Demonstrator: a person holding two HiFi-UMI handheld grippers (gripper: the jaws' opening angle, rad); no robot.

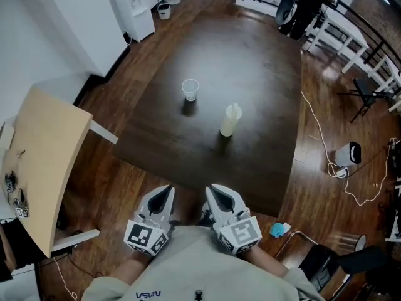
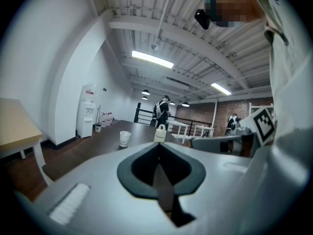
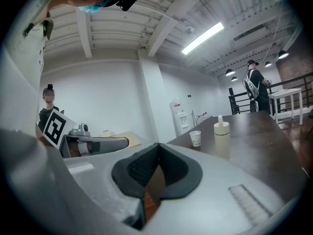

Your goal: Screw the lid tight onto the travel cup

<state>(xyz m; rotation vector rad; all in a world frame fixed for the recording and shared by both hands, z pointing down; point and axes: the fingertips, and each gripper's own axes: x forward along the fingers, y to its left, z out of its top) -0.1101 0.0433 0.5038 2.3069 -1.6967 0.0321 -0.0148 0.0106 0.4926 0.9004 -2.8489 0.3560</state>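
A tall cream travel cup (image 1: 230,120) with its lid on top stands upright near the middle of the dark table (image 1: 250,61). It also shows in the right gripper view as the cream travel cup (image 3: 221,139) and, small, in the left gripper view as the travel cup (image 2: 160,133). My left gripper (image 1: 164,196) and right gripper (image 1: 216,194) are held side by side close to the person's body, short of the table's near edge. Both are shut with nothing between the jaws.
A white paper cup (image 1: 190,89) stands on the table left of the travel cup. A light wooden table (image 1: 44,162) is at the left, a water dispenser (image 1: 135,5) at the back, and white benches (image 1: 341,33) and cables at the right. A person (image 2: 161,112) stands far off.
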